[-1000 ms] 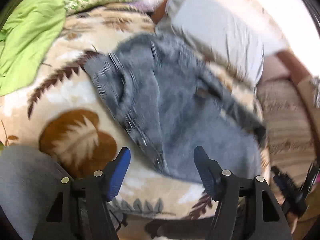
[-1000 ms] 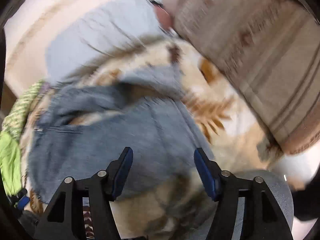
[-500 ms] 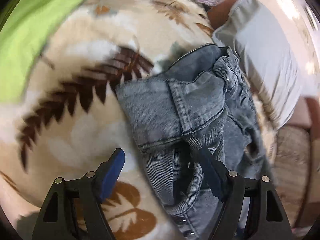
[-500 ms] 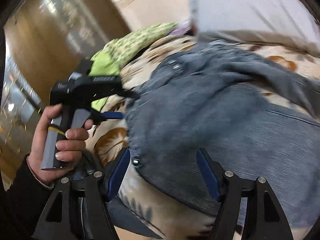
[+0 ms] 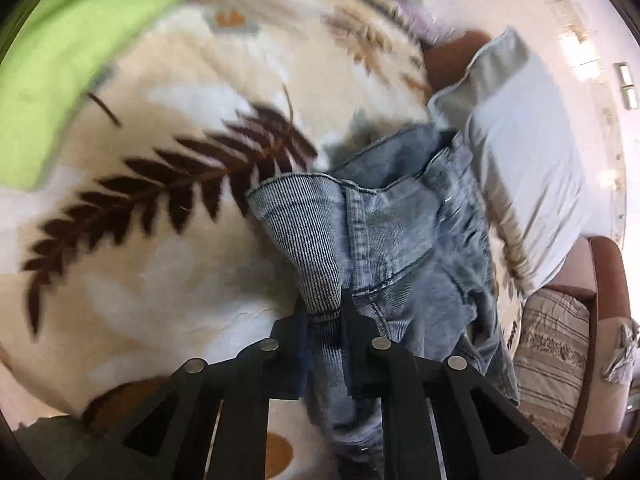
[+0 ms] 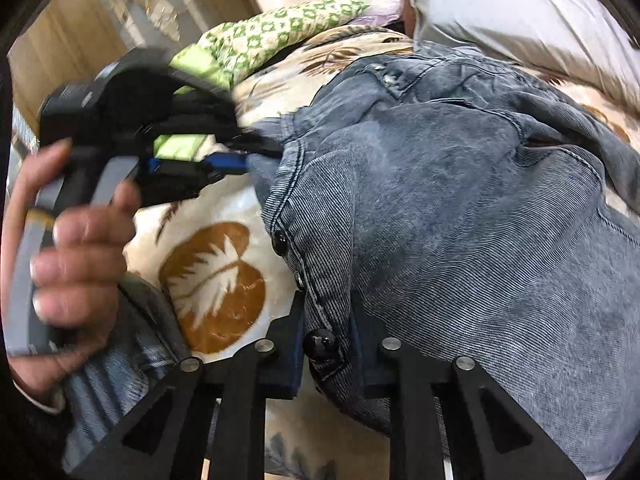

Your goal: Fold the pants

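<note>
Both grippers, left (image 5: 325, 316) and right (image 6: 326, 344), have now closed, fingers pinching the pants (image 6: 460, 208) waistband; lift evenly, keeping it taut.

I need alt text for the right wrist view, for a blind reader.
The right gripper is shut on the buttoned edge of the grey-blue denim pants, which lie on a cream leaf-print blanket. At left, the left gripper pinches another edge.
</note>
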A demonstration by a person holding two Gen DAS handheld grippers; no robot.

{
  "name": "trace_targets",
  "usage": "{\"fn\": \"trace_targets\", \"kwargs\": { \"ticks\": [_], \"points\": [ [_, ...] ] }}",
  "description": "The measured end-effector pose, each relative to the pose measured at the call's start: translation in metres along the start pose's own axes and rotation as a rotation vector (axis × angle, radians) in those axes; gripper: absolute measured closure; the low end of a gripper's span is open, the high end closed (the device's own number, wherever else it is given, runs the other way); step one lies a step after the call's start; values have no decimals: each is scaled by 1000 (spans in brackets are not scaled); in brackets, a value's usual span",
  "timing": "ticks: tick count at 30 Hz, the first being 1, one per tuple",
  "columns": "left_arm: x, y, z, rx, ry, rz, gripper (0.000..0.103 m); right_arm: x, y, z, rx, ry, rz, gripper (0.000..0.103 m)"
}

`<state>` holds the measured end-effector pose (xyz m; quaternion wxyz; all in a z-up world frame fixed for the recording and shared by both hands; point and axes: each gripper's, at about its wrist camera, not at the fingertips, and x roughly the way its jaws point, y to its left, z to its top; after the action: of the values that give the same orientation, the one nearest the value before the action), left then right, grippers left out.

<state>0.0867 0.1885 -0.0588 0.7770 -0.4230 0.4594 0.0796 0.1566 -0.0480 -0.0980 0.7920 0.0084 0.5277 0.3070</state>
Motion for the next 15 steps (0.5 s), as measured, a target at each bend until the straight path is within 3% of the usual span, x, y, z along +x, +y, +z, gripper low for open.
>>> {"fn": "trace_targets", "kwargs": {
  "ticks": [5,7,8,12,15],
  "points": [
    [-67,8,-38,29,-205,74,92,-26,10,0,35,-40,80,86],
    [-68,14,-46,-16,-215,109,92,-26,11,-7,55,-22,103,86],
    [-66,17,-49,-38,-207,168,92,-23,13,-13,53,-2,105,86],
    [-51,10,-50,-42,-183,303,89,3,13,-31,50,82,86,81],
    [-42,1,-51,8,-153,379,85,-3,8,-30,92,70,119,74]
  ]
}}
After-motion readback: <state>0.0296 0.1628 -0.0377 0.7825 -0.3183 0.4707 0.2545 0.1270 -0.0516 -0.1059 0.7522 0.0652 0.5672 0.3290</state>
